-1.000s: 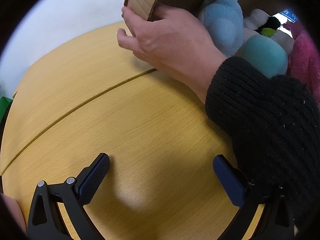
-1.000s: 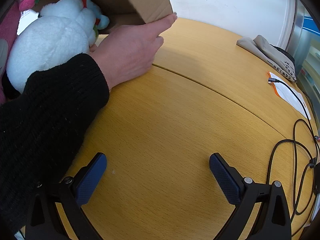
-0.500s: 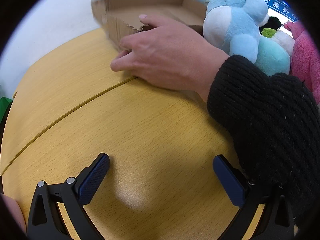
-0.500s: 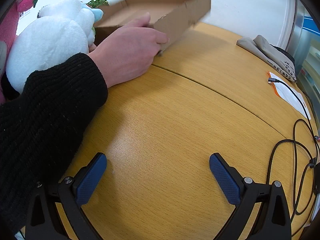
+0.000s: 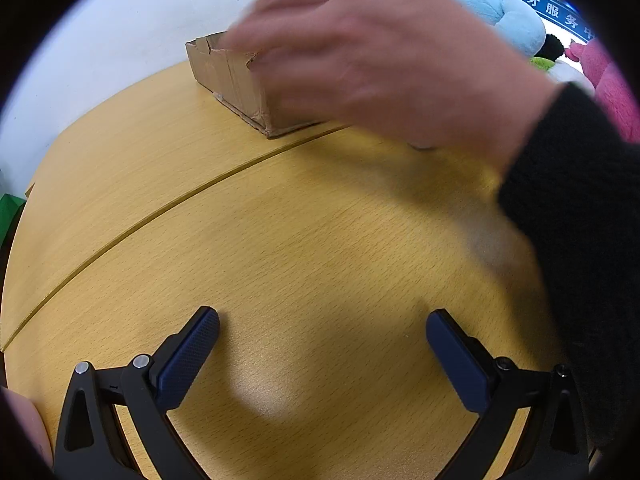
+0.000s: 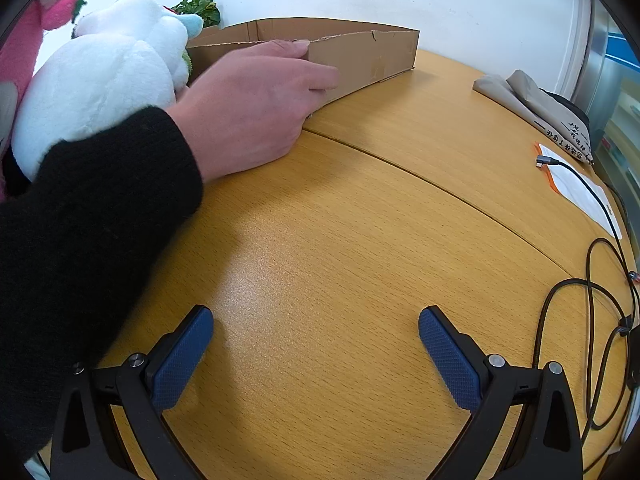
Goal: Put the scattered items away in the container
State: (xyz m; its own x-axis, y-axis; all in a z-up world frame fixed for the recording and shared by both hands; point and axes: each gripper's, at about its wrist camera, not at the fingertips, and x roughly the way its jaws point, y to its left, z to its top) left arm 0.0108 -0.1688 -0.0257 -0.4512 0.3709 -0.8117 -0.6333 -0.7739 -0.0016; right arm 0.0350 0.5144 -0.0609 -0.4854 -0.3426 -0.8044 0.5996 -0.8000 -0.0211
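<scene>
A shallow cardboard box (image 6: 360, 56) stands flat on the wooden table (image 6: 360, 240), open side up; its corner (image 5: 232, 80) shows in the left wrist view. A person's bare hand (image 6: 256, 104) in a black sleeve (image 6: 80, 216) rests against the box's near wall; in the left wrist view the hand (image 5: 380, 60) is blurred by motion. Plush toys lie beside the box: a white one (image 6: 96, 84), a pink one (image 6: 20, 56), a light blue one (image 5: 508, 12). My left gripper (image 5: 322, 356) and right gripper (image 6: 316, 356) stand open low over the table, with nothing between their fingers.
Black cables (image 6: 592, 304), a white and orange paper (image 6: 580, 188) and a folded grey cloth (image 6: 532, 104) lie at the table's right side. A green plant (image 6: 200, 8) stands behind the box against the white wall. A seam (image 6: 440, 188) crosses the tabletop.
The person's hand has turned the tilted cardboard box down until it sits flat and upright on the table. Both grippers have stayed in place, open.
</scene>
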